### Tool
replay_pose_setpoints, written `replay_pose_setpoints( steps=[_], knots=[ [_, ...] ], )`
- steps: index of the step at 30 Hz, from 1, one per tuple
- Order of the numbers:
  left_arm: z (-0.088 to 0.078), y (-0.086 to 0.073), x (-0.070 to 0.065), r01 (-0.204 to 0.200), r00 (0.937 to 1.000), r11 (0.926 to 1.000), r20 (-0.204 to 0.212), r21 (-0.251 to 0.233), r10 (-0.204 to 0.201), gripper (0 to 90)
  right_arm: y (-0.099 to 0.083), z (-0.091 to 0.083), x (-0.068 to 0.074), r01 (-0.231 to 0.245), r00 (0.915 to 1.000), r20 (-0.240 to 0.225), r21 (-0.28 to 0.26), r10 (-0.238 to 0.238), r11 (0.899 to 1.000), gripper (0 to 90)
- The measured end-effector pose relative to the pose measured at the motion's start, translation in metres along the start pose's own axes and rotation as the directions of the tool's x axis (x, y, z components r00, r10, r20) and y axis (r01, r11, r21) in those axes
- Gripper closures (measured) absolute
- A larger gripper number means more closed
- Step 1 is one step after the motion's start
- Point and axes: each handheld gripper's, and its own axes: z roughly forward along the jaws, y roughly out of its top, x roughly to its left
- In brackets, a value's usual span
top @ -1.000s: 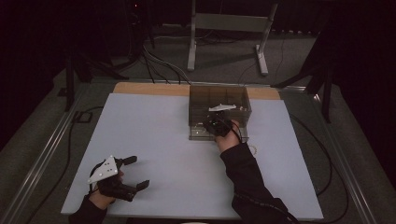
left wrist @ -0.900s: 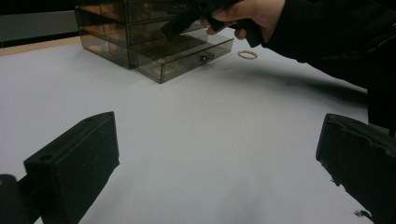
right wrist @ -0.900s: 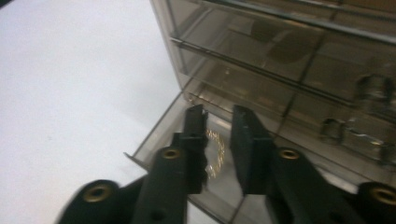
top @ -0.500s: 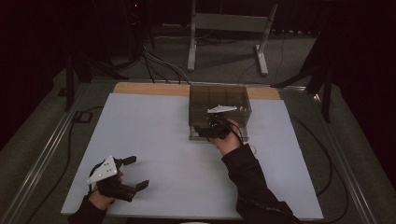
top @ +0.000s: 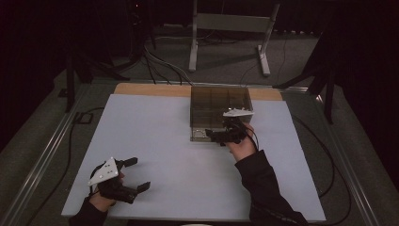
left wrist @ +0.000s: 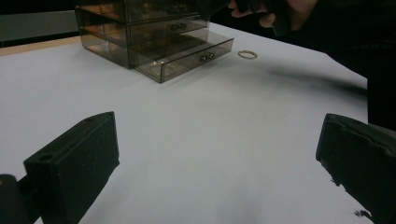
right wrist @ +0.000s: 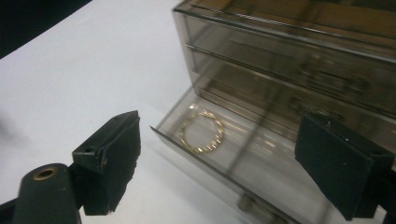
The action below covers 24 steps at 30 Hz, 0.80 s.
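Since a second ago the right gripper has edged nearer, jaws apart over the open bottom drawer of the smoked box; the left gripper idles, spread, near-left. Left gripper view: a second ring lies right of the drawer. Right gripper view: a gold ring rests inside the drawer's left half, between the jaws.

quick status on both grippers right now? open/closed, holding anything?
Left gripper: open, empty, low over the table's near left corner.
Right gripper: open, empty, at the open bottom drawer of the drawer box, where a gold bracelet lies.
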Motion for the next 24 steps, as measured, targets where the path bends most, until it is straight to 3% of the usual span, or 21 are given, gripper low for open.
replay_pose_setpoints(
  steps=[18, 22, 24],
  knots=[
    [0.002, -0.001, -0.001, 0.001, 1.0000, 1.0000, 0.004, 0.010, -0.001, 0.4, -0.030, -0.054, -0.048, -0.068, 0.9940, 0.084, -0.022, 0.070, 0.997, 10.1],
    [0.002, -0.001, 0.000, 0.005, 1.0000, 1.0000, 0.004, 0.006, -0.005, 0.4, -0.040, -0.066, -0.062, -0.045, 0.9936, 0.103, -0.013, 0.046, 0.999, 8.3],
    [0.002, -0.001, 0.000, 0.003, 1.0000, 0.9999, 0.004, 0.011, -0.003, 0.4, -0.046, -0.072, -0.069, -0.065, 0.9920, 0.107, -0.019, 0.066, 0.998, 8.3]
  ],
)
